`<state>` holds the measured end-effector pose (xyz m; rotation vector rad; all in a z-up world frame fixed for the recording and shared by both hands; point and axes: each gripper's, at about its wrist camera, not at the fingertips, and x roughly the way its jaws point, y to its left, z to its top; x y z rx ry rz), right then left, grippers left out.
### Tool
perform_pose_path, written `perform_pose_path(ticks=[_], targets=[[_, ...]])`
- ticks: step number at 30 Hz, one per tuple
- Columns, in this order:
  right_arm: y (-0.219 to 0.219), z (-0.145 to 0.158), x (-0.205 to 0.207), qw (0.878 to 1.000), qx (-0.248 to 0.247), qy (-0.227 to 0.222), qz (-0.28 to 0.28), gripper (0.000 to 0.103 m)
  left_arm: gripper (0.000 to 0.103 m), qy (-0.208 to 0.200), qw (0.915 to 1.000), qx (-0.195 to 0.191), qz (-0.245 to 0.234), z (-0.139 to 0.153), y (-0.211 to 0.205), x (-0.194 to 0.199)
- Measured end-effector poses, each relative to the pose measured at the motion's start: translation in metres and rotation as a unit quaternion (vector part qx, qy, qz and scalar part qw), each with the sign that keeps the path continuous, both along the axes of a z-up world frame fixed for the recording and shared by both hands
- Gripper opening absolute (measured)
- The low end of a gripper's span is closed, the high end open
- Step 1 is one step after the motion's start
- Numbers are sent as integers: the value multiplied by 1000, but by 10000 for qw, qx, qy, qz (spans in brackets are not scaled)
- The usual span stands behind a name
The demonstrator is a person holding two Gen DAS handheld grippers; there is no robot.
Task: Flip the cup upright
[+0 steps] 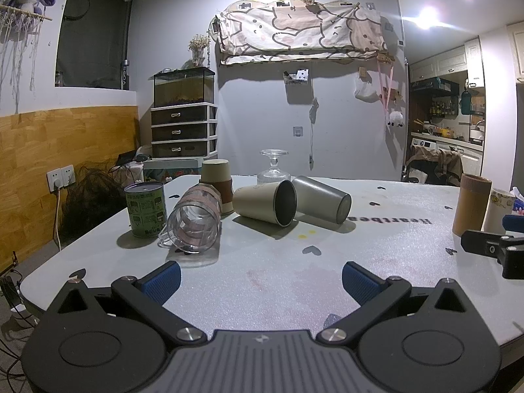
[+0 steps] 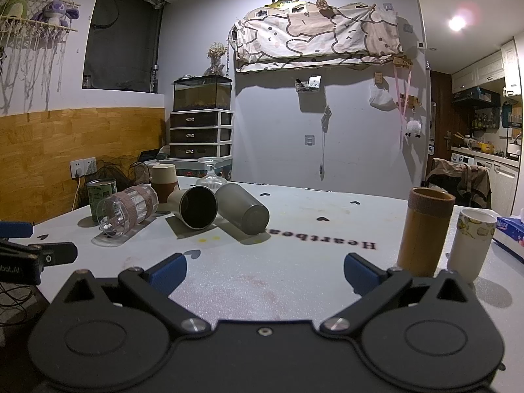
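Three cups lie on their sides on the white table (image 1: 393, 249): a clear glass mug (image 1: 193, 221) (image 2: 126, 209), a beige metal cup (image 1: 265, 201) (image 2: 193, 206) with its mouth toward me, and a grey metal cup (image 1: 322, 199) (image 2: 242, 209). A paper cup (image 1: 216, 180) (image 2: 164, 180) and a glass goblet (image 1: 273, 167) (image 2: 211, 172) stand upside down behind them. My left gripper (image 1: 261, 280) is open and empty, in front of the cups. My right gripper (image 2: 265, 270) is open and empty, right of them; it also shows in the left wrist view (image 1: 491, 245).
A green tin can (image 1: 144, 209) (image 2: 101, 201) stands left of the glass mug. A brown bamboo cylinder (image 2: 424, 232) (image 1: 471, 208) and a white paper cup (image 2: 470, 244) (image 1: 499, 209) stand upright at the right, by a tissue pack (image 2: 509, 235).
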<state>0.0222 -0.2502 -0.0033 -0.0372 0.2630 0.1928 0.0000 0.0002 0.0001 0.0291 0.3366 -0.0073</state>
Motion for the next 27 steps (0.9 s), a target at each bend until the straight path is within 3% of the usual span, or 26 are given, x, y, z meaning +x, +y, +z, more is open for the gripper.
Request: perform_pose_path(ticks=[27], targets=[[0,-1,0,10000,2,-11,-5,103,103,-5,10000,-15,-38,0,0,0]])
